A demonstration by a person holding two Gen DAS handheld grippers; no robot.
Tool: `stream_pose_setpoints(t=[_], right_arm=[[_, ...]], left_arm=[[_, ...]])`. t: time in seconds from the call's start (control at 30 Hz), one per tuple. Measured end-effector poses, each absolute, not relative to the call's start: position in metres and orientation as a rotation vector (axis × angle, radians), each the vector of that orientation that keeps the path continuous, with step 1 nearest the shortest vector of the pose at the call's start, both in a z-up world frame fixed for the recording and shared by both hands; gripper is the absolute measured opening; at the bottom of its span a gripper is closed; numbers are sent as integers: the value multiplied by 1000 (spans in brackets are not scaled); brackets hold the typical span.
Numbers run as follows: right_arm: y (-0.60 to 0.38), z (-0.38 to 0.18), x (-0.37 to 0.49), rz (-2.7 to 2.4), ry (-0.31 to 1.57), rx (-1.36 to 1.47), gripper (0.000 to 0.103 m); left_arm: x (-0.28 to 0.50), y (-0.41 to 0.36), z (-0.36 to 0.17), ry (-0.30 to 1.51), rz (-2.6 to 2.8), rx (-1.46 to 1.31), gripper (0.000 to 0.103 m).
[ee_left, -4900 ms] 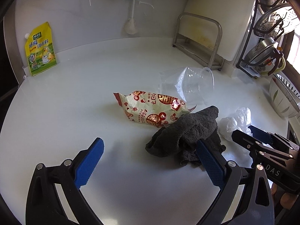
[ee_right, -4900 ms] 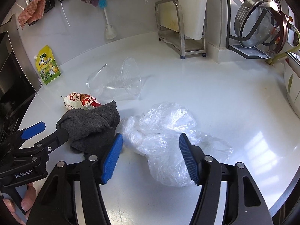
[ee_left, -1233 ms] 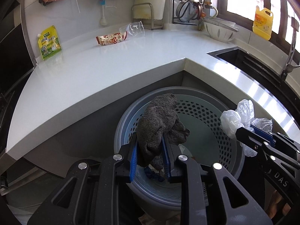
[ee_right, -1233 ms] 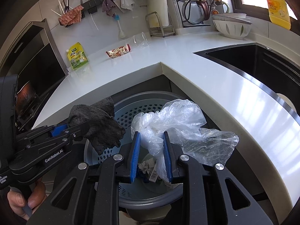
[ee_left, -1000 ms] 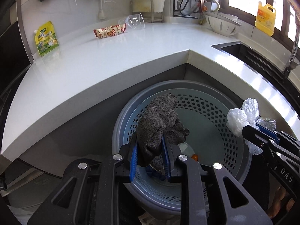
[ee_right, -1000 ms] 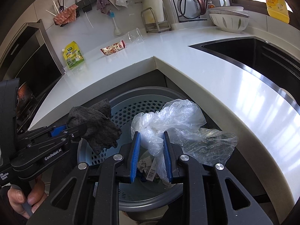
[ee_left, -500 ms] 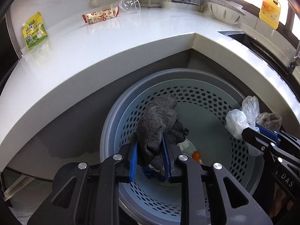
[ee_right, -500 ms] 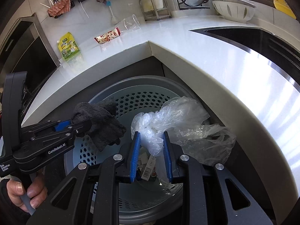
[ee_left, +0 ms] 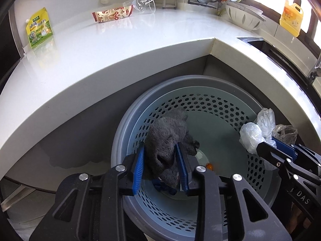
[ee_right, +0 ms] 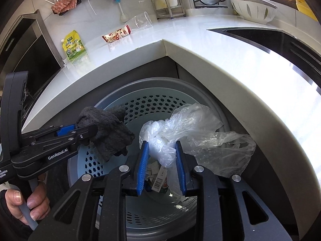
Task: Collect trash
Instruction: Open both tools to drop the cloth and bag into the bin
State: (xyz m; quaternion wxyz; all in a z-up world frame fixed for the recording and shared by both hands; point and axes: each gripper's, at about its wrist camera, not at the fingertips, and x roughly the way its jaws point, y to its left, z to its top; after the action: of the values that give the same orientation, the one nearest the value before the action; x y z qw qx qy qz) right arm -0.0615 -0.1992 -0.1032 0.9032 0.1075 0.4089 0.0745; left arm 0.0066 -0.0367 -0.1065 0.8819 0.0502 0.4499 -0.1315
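Note:
A grey bin with a pale blue perforated basket (ee_left: 200, 98) stands on the floor in the counter's inner corner. Over its left side my left gripper (ee_left: 159, 146) has a dark grey cloth (ee_left: 168, 128) between its blue pads; the jaws are opening, with the cloth still touching both pads. Over the right side, my right gripper (ee_right: 161, 143) has a crumpled clear plastic bag (ee_right: 190, 120) pinched between its pads, and its jaws are opening too. The right wrist view shows the left gripper (ee_right: 86, 127) from the side with the cloth (ee_right: 108, 132) hanging from it.
Paper scraps and a small carton (ee_right: 160, 174) lie at the bin's bottom. On the white counter (ee_left: 140, 40) lie a red-patterned snack packet (ee_left: 112, 15), a tipped clear cup (ee_left: 143, 1) and a yellow-green pouch (ee_left: 39, 30). A sink (ee_right: 270, 38) is at the right.
Both grippers came down closer over the bin. The left pads now stand wider apart around the cloth; the right pads have spread slightly on the bag.

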Motion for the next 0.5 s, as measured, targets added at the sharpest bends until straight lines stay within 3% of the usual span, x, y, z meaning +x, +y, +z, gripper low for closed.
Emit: stream_pose_setpoints(t=[0.07,0.23,0.3,0.5], right_arm=[[-199,-101,-63,152,840,218,30],[-200,-98,-67,147,830,223,36],[-199,-96,-69,144,824,220,48],[-200,-92,-71,145,814,222,48]], left_arm=[[5,-35,-102,917,-267,103,52],[2,-35,-98,908,-265,108,53],[1,-35,-97,908,-263,106,55],[-2,-32,-94,901,-257,106,56]])
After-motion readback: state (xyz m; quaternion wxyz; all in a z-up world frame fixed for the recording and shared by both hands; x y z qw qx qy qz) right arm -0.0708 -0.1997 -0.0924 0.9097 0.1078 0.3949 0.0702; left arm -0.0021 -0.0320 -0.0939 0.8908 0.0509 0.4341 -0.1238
